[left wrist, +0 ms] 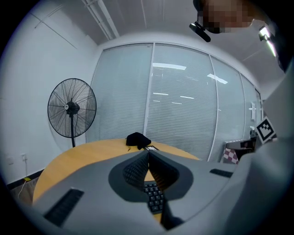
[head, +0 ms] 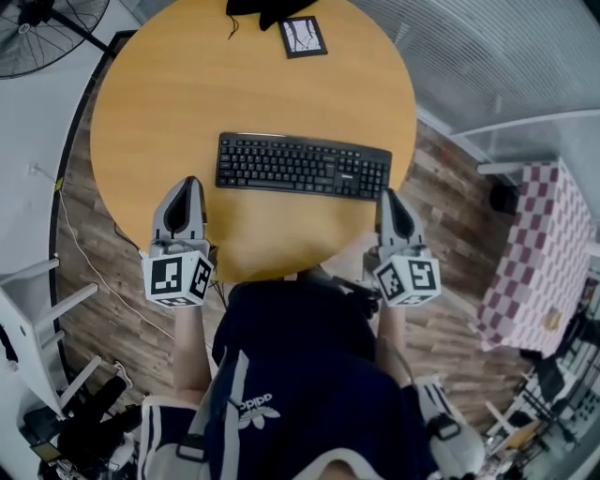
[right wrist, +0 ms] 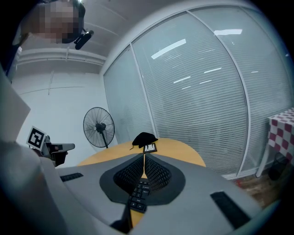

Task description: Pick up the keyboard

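A black keyboard (head: 302,165) lies across the round wooden table (head: 169,94), near its front edge. My left gripper (head: 187,185) hovers at the table's front left, just short of the keyboard's left end, jaws shut with nothing between them. My right gripper (head: 386,195) is at the keyboard's right end, also shut and empty. In the left gripper view the keyboard's keys (left wrist: 155,197) show below the closed left gripper (left wrist: 148,153). Through the right gripper view, keys (right wrist: 138,194) appear under the closed right gripper (right wrist: 144,158).
A black cloth (head: 262,7) and a small dark-framed card (head: 303,37) lie at the table's far edge. A standing fan (head: 37,28) is at the far left, a checkered-cloth table (head: 534,253) at the right. White chair frames (head: 28,328) stand at the near left.
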Demonstrator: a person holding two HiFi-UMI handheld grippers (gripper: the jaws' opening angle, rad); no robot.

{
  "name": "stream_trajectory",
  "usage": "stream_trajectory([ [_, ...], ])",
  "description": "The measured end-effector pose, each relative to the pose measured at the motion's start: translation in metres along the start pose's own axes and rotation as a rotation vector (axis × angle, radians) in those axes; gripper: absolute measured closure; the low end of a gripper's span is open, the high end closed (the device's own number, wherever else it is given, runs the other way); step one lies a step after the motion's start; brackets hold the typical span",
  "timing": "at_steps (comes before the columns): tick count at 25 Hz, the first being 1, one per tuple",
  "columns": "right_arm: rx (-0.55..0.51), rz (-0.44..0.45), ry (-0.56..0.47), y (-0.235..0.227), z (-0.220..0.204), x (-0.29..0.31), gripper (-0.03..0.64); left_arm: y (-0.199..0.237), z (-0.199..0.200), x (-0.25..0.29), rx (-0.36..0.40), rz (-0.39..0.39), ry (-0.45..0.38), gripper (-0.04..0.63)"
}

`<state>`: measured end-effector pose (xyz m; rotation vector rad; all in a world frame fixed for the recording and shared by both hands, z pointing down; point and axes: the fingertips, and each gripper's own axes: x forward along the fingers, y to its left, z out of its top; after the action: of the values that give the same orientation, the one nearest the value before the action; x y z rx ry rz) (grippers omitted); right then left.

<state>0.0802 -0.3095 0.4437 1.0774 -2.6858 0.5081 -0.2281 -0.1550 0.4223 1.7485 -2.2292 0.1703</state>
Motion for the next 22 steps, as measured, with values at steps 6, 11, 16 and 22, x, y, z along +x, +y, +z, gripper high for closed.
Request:
stream_trajectory([
  [6, 0.001, -0.007, 0.029, -0.027, -0.005, 0.007, 0.607, 0.014, -0.029, 0.031, -0.024, -0.009, 0.089, 0.589],
  [11, 0.023, -0.018, 0.075, -0.052, -0.018, 0.021, 0.607, 0.026, -0.066, 0.062, -0.198, -0.030, 0.197, 0.588],
  [16, 0.055, -0.036, 0.137, -0.076, -0.036, 0.038, 0.606, 0.034, -0.086, 0.094, -0.208, -0.034, 0.268, 0.532],
  [22, 0.085, -0.046, 0.196, -0.092, -0.048, 0.055, 0.536, 0.037, -0.117, 0.123, -0.217, -0.083, 0.414, 0.464],
])
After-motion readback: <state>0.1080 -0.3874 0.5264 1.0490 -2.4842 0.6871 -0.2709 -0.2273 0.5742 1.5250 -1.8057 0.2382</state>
